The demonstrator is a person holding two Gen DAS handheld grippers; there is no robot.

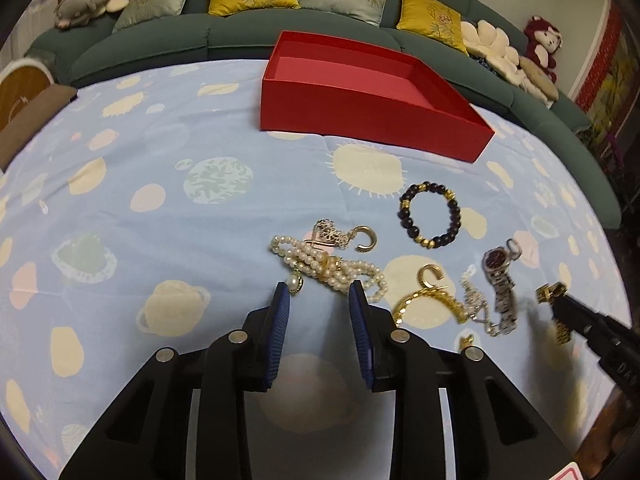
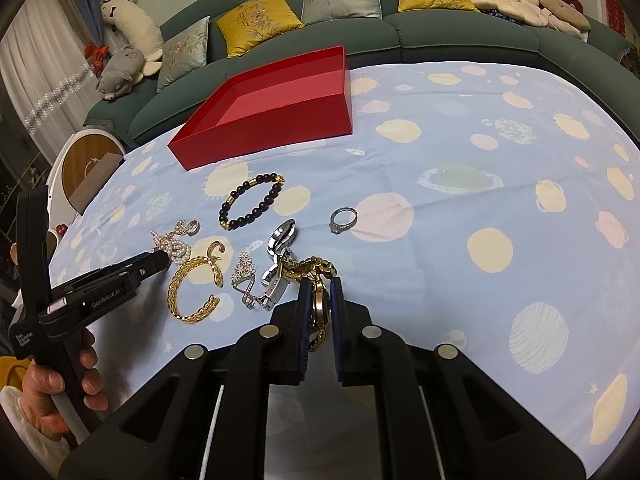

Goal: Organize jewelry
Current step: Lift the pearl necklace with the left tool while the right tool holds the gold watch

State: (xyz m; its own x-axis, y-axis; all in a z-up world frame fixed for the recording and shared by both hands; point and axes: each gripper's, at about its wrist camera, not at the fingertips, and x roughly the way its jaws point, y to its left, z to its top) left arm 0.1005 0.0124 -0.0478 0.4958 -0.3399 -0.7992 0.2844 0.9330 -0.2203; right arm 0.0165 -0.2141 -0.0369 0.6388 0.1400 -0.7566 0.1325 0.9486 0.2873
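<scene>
Jewelry lies outside the apparently empty red box; right tool grips a gold watch.

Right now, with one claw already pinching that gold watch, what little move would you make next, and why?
Probably lift the right claw and carry the gold metal-band watch toward the open red cardboard box. Its pads are shut on the watch, part of the band still trails on the blue patterned cloth, and the box looks empty.
</scene>
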